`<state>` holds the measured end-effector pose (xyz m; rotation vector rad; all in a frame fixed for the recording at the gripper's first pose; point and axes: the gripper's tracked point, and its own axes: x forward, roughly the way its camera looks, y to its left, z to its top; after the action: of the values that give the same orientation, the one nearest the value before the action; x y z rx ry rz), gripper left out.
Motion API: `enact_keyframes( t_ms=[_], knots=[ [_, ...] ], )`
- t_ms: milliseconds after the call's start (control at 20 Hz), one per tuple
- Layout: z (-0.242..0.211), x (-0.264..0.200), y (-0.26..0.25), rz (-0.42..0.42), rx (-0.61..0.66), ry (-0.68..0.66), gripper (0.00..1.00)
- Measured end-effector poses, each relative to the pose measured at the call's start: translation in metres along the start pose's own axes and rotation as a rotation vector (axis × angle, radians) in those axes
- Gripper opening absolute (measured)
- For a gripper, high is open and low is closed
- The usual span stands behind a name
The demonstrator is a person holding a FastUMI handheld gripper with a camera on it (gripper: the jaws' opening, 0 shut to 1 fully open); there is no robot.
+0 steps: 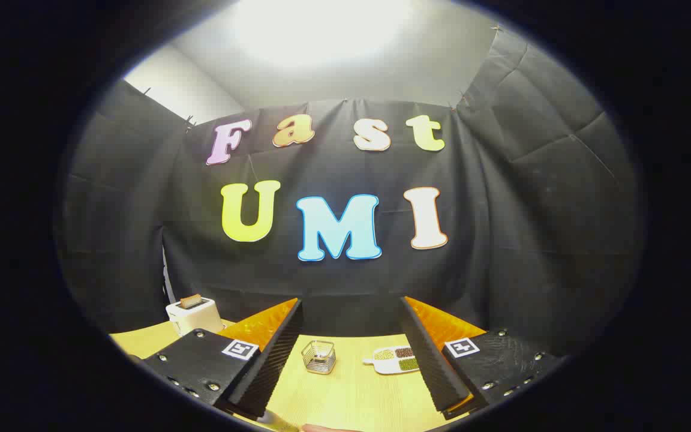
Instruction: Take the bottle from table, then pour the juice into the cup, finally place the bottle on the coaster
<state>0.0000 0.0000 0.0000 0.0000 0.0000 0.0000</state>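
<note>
Two fingers on your gripper (350, 302) are spread wide, nothing pinched, and they're aimed high at the wall. The glass cup (318, 357) sits low on the table (351, 396) between them, closer to the left finger. That cropped sliver (273, 421) under the left finger might be the bottle, can't tell, so I'd tip down first.

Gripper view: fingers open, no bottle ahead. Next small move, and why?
Probably tilt the gripper down toward the near table. Its fingers stand wide apart and hold nothing, and between them lie a small glass cup and a white dish of beans, with a toaster beyond the left finger. A sliver of something sits at the near edge; what it is I cannot tell.
</note>
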Motion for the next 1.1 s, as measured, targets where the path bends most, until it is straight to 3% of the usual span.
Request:
enact_keyframes(
  t_ms=[350,800,1100],
  knots=[
    [-0.02,0.007,0.007,0.032,-0.018,0.07,0.98],
    [-0.02,0.0,0.024,0.057,-0.032,0.016,0.98],
    [-0.055,-0.021,0.06,0.121,0.009,-0.017,0.98]
  ],
)
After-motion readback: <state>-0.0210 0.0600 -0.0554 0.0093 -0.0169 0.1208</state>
